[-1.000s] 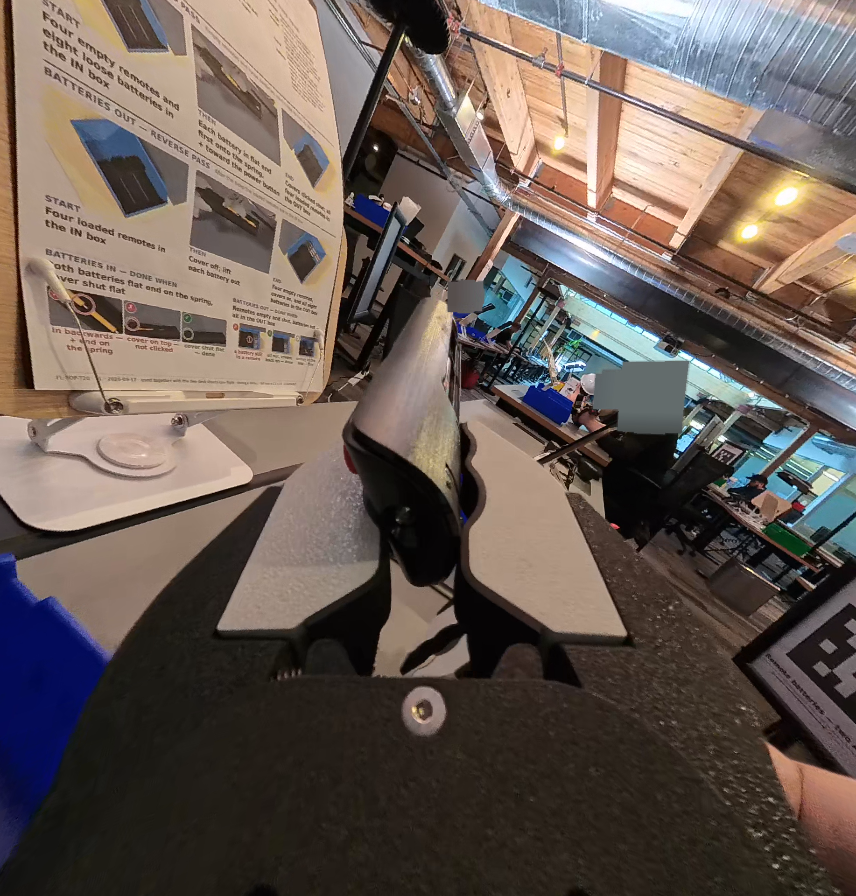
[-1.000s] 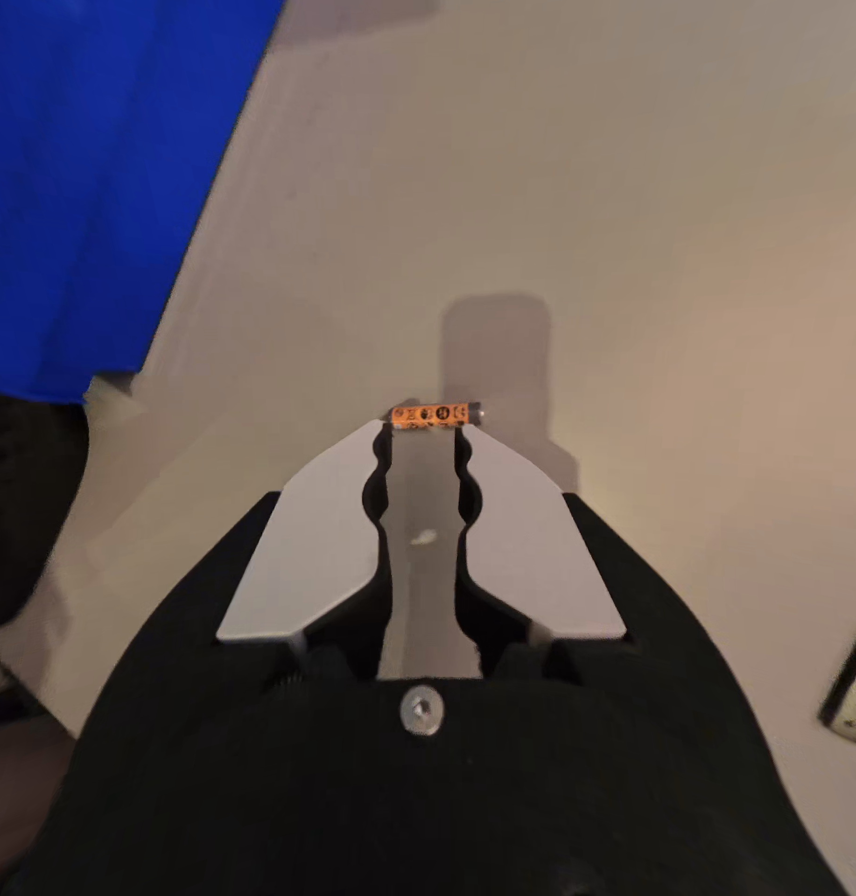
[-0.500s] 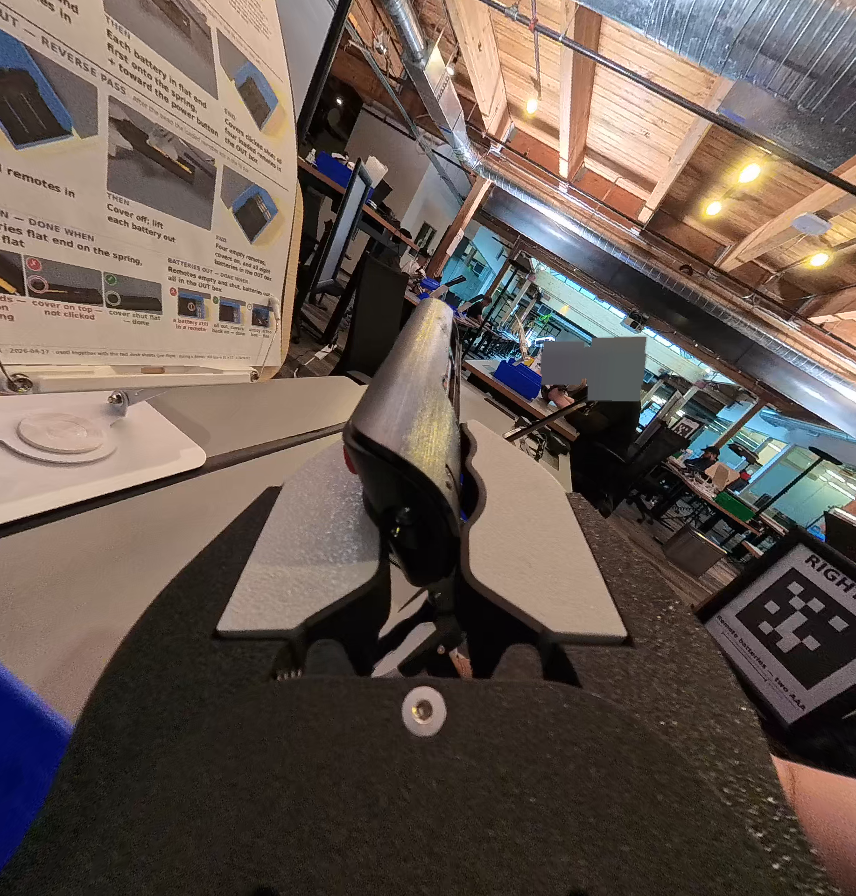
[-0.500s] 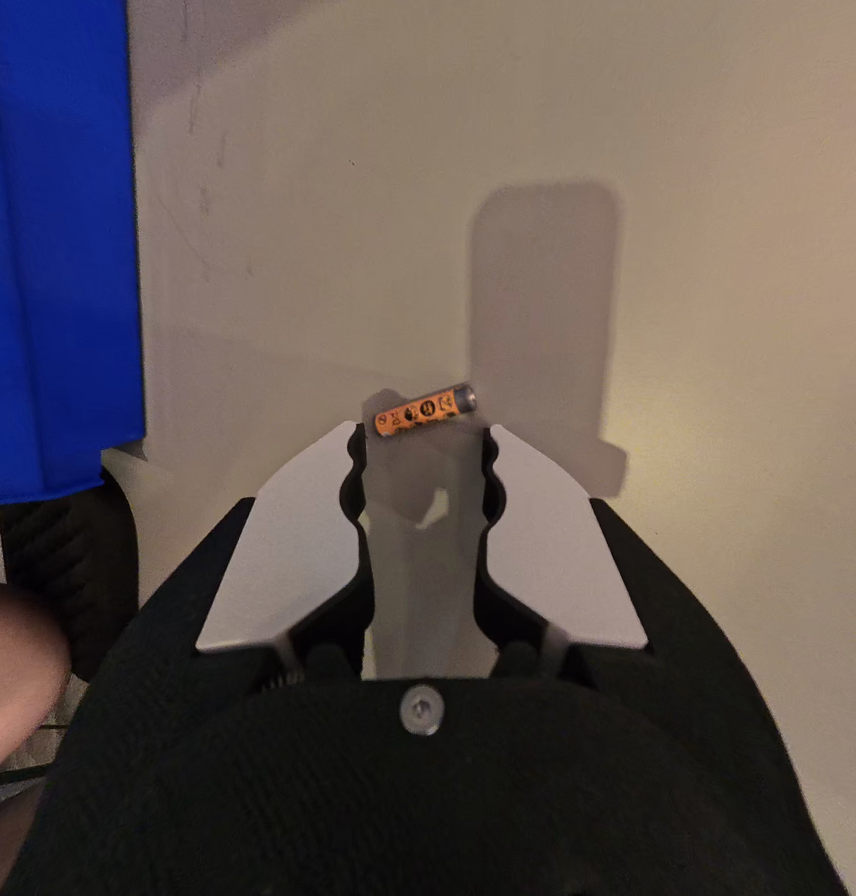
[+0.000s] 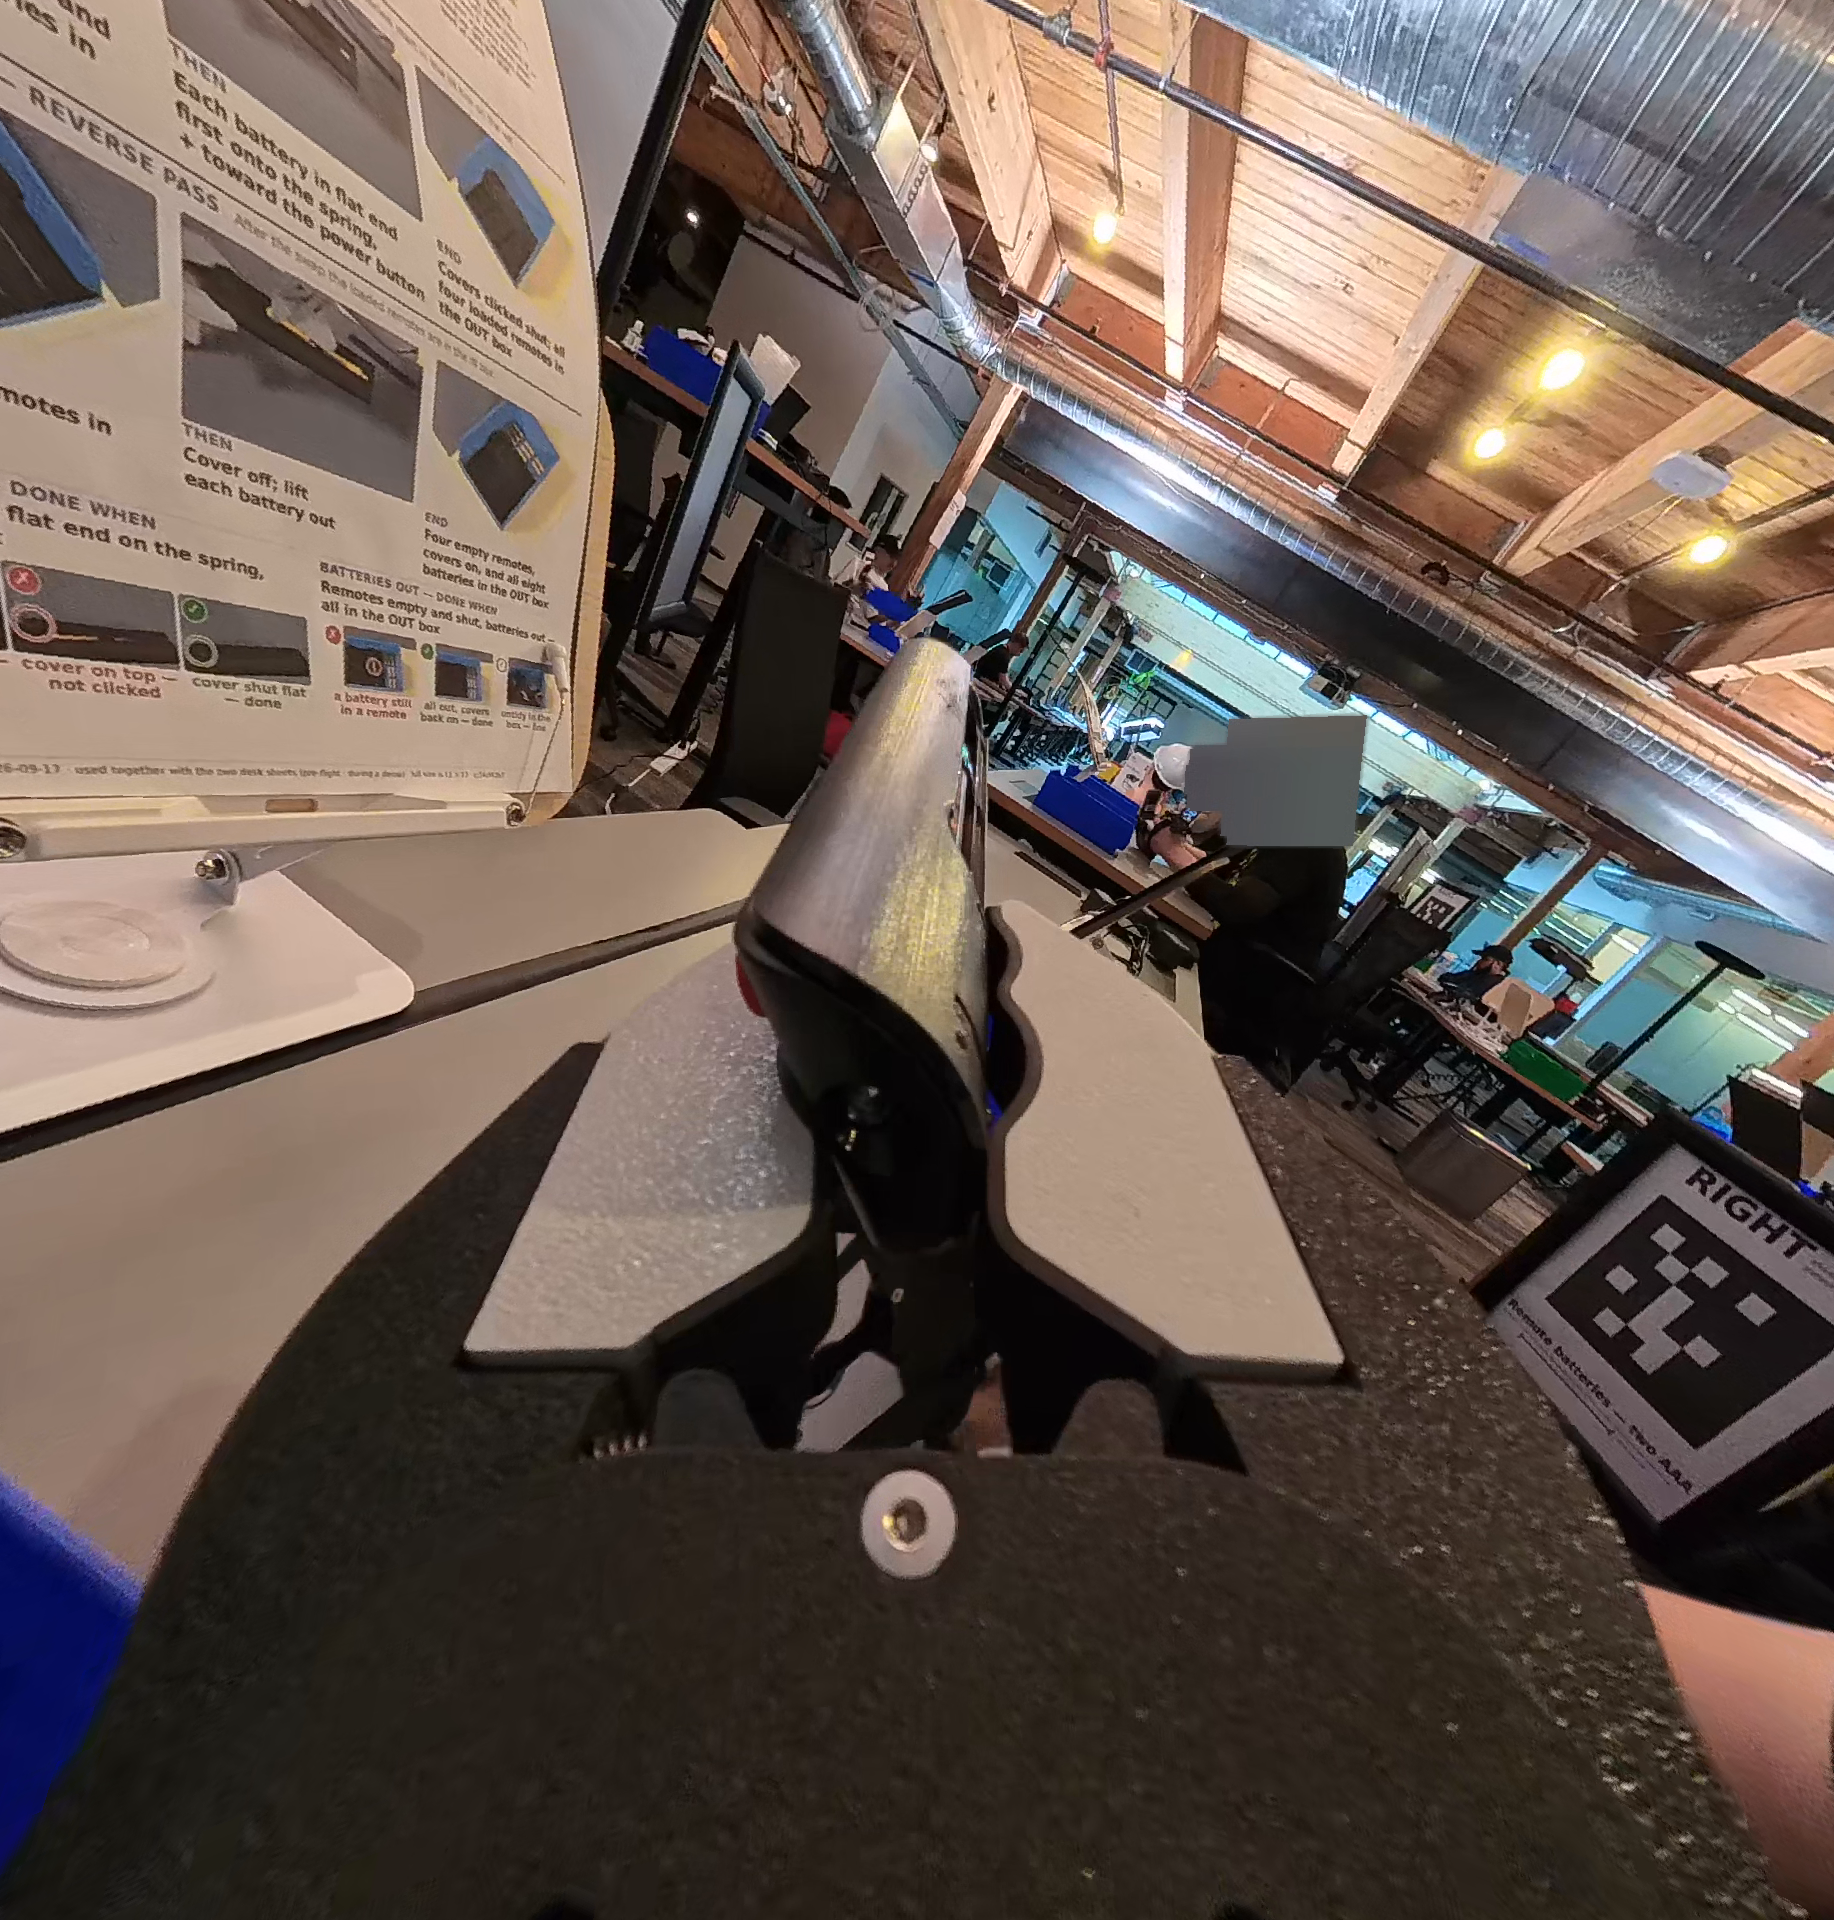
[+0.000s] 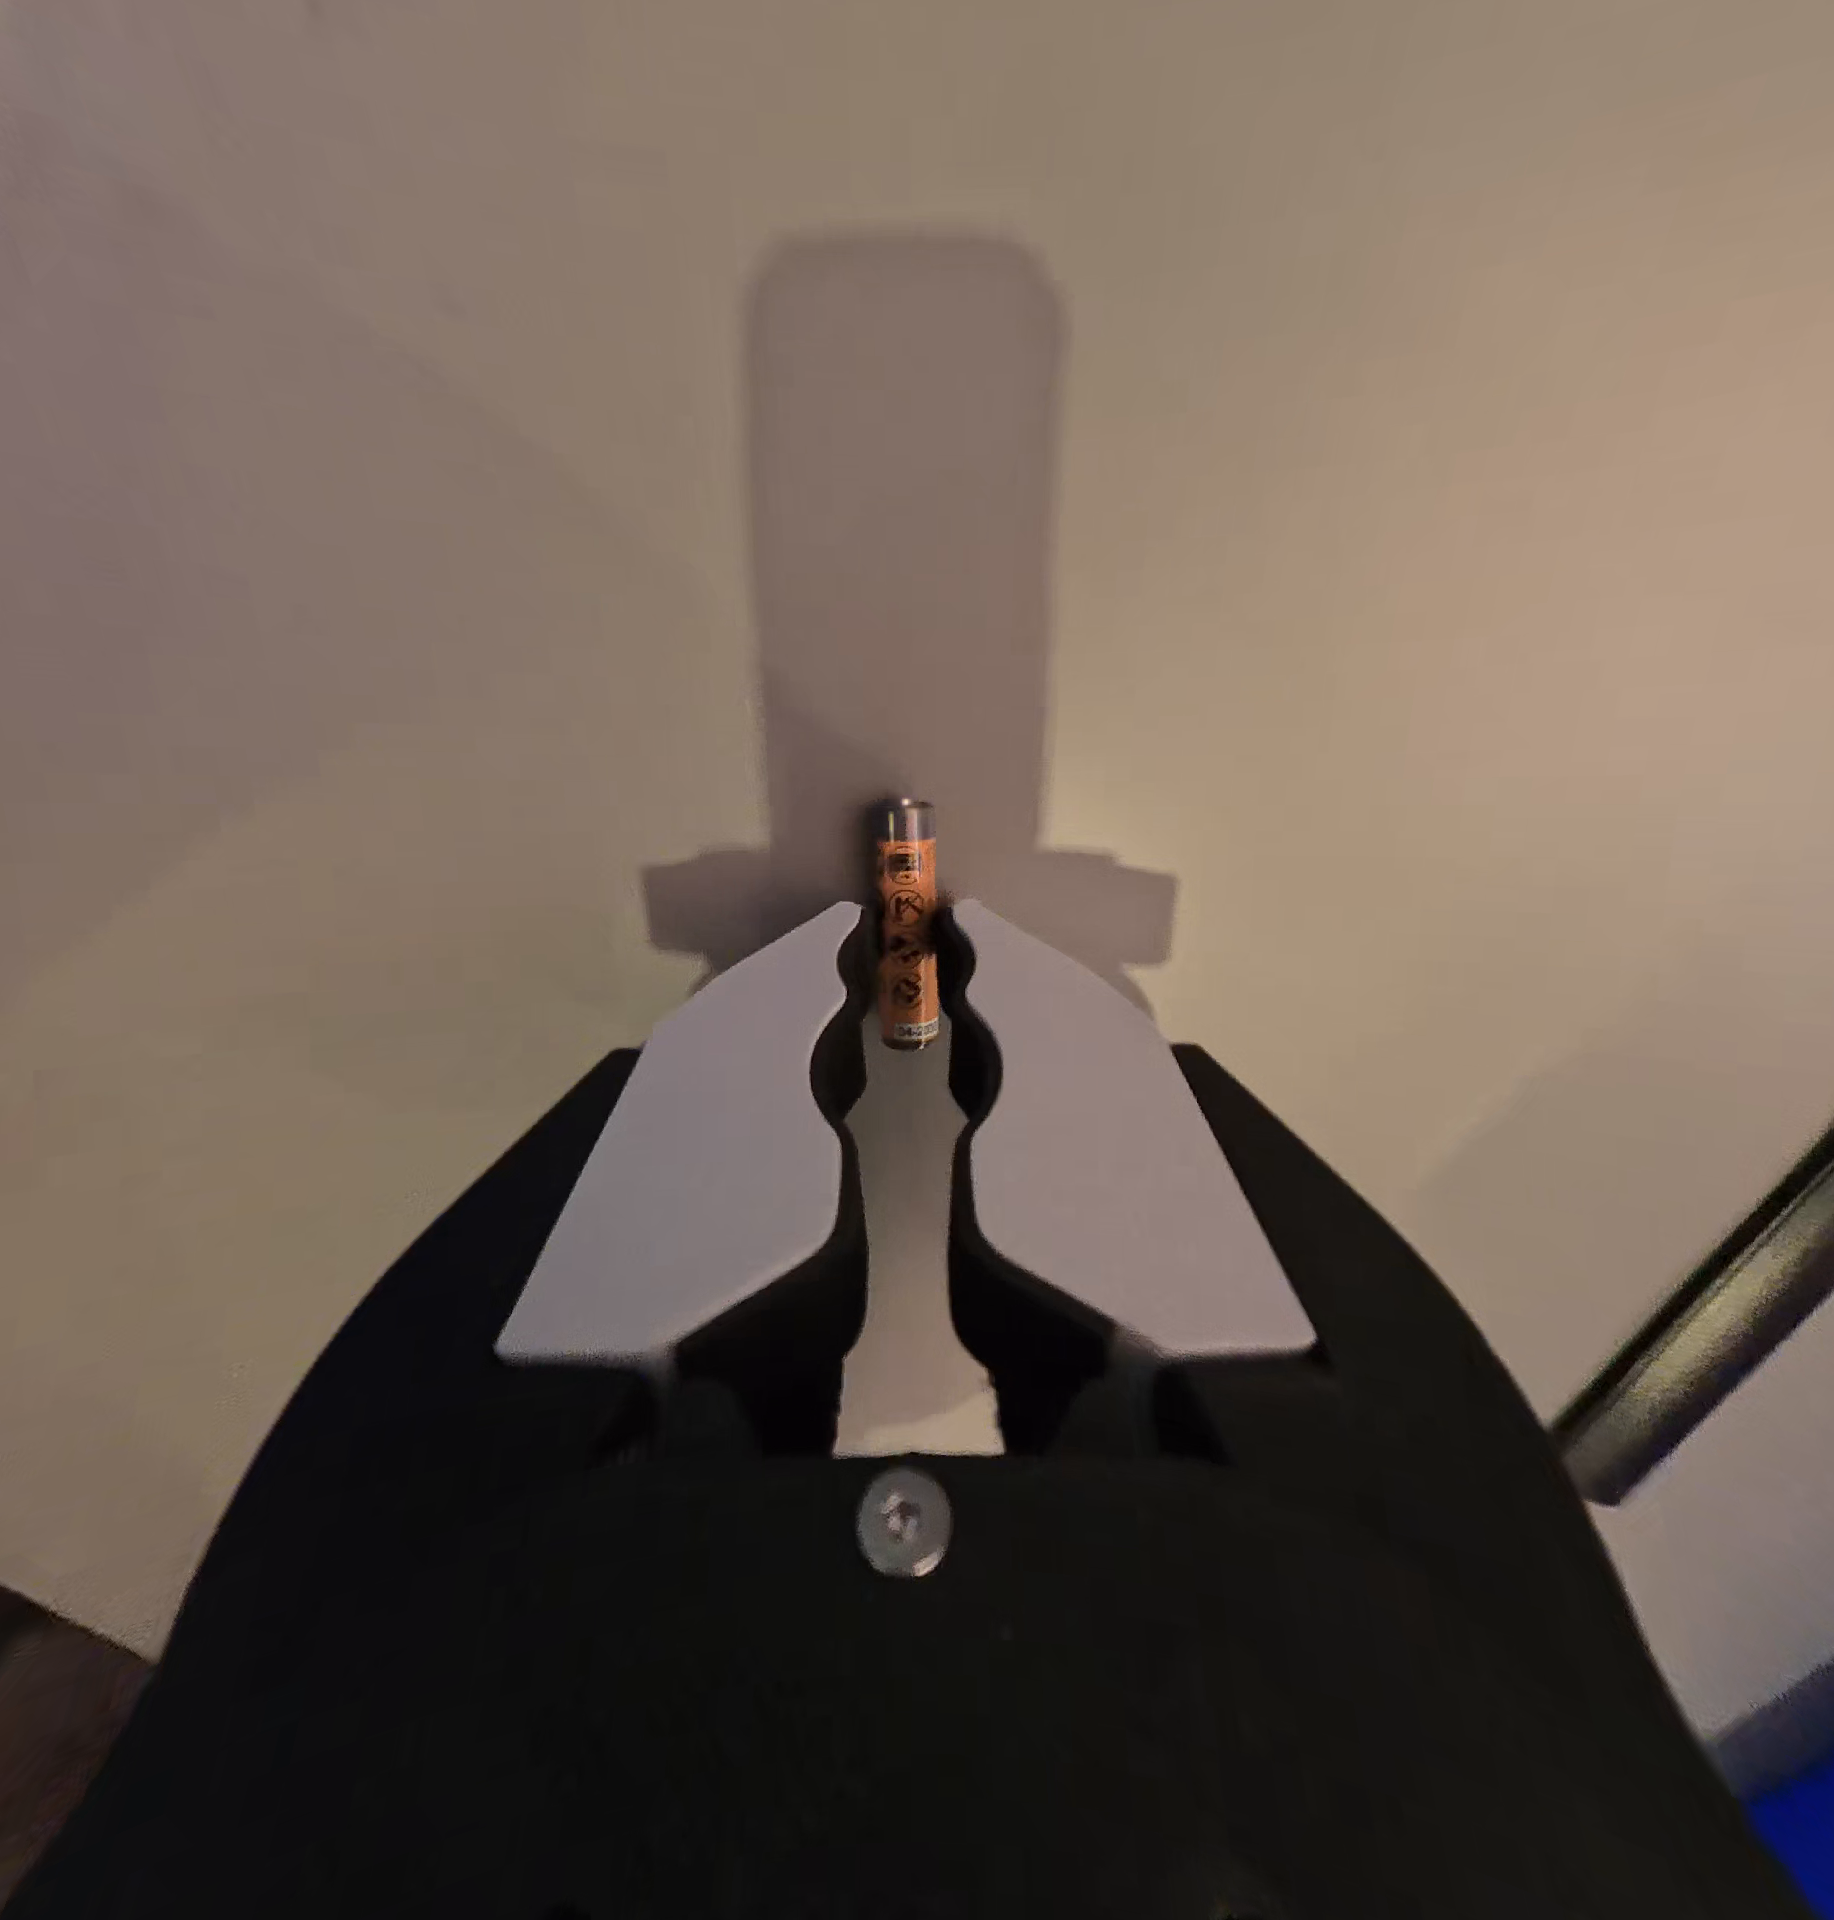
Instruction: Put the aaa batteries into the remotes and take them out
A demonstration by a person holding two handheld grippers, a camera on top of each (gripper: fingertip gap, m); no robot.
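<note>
battery [image 6: 905, 935]: orange, lengthwise between right gripper [image 6: 902, 920] tips, pinched, above pale table [image 6: 1412, 520] | remote [image 5: 882, 914]: on edge, clamped in left gripper [image 5: 871, 997], pointing away | instruction sheet [image 5: 269, 395] stands behind-left

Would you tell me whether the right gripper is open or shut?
Shut on the battery: the right gripper has its fingers pressed against both sides of it, lengthwise between the tips.

Left hand-held gripper [image 5: 882, 997]: grainy black body, pale grey wavy-edged fingers [image 5: 1131, 1174], one silver screw [image 5: 908, 1524]; right hand-held gripper [image 6: 900, 920] identical.
</note>
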